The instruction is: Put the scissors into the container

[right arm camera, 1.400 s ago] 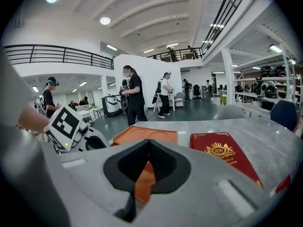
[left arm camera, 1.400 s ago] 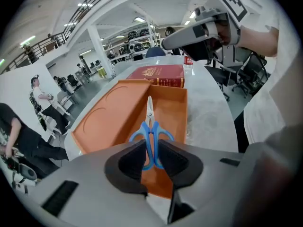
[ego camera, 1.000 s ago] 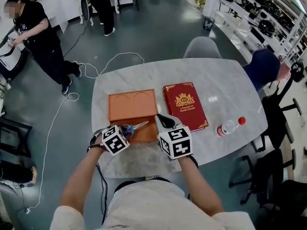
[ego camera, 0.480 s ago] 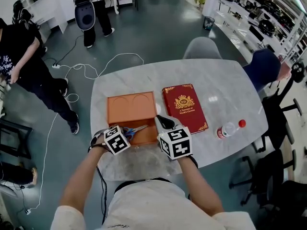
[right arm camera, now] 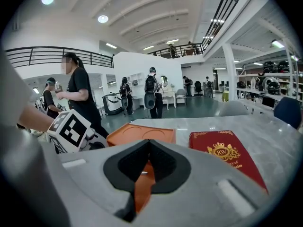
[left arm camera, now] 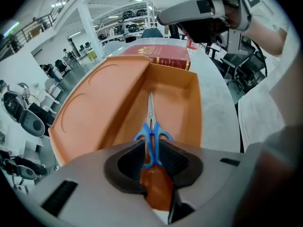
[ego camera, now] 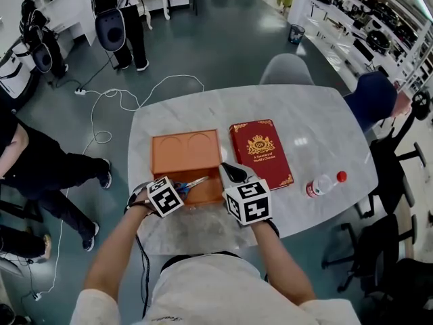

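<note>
nearest to us, the left gripper (left arm camera: 151, 161) is clenched on the blue handles of the scissors (left arm camera: 151, 135), the closed blades pointing away over the open compartment of the orange container (left arm camera: 196, 109). we cannot tell whether the tips touch its floor. the right gripper (right arm camera: 147, 167) hovers just beside the container's near right corner, pads pressed together on nothing. beyond lie the red book (ego camera: 260, 151), just to the right of the container, and a bottle (ego camera: 323, 181) further right on the marble table (ego camera: 304, 114).

we judge this to be the placing step, nearly done: the scissors are inside the container's outline but not yet let go. the next move calls for lowering the handles until the scissors rest flat, then parting the jaws and backing straight out without dragging the handles over the near wall.

against a second ago, both grippers and the scissors sit almost where they were, the blades perhaps slightly lower. the bystander (ego camera: 27, 168) on the left has moved toward the frame's edge.
</note>
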`<control>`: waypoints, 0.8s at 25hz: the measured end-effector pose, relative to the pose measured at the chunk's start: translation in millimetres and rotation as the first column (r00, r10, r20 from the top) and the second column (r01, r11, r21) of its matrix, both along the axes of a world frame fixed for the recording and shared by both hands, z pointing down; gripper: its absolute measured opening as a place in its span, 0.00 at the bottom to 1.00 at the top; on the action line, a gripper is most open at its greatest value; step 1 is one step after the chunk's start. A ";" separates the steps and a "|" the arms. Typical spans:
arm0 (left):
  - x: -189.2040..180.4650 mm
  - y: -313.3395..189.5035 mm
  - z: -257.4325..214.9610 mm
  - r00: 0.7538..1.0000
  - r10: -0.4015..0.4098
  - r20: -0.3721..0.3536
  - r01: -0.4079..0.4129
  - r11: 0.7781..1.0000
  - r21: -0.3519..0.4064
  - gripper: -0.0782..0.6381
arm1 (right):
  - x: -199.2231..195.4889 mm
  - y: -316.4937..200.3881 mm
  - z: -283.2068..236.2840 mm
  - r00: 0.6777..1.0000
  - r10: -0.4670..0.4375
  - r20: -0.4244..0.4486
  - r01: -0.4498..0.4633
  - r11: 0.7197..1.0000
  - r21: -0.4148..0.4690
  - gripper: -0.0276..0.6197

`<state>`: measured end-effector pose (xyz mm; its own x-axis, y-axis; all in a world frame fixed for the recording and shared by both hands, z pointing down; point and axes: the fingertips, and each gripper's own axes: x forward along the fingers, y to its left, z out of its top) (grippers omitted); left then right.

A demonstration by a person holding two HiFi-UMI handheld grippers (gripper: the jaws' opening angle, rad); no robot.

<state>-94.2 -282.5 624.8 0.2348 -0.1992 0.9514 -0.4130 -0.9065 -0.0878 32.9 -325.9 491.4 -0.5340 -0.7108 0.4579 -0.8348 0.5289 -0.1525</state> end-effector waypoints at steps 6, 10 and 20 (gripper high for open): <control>-0.9 -0.5 -5.7 0.999 -0.040 -0.012 0.040 0.999 0.015 0.22 | -0.6 4.8 0.2 1.000 -0.008 0.005 0.008 1.000 -0.006 0.05; -5.0 -4.6 -15.4 0.994 -0.096 -0.045 0.098 0.994 0.046 0.22 | -1.9 8.5 -0.4 1.000 -0.010 0.010 0.010 1.000 -0.012 0.05; -16.6 -9.7 -49.9 0.950 -0.247 -0.190 0.270 0.957 0.103 0.22 | -8.2 22.2 -1.4 1.000 -0.002 0.025 0.002 1.000 -0.019 0.05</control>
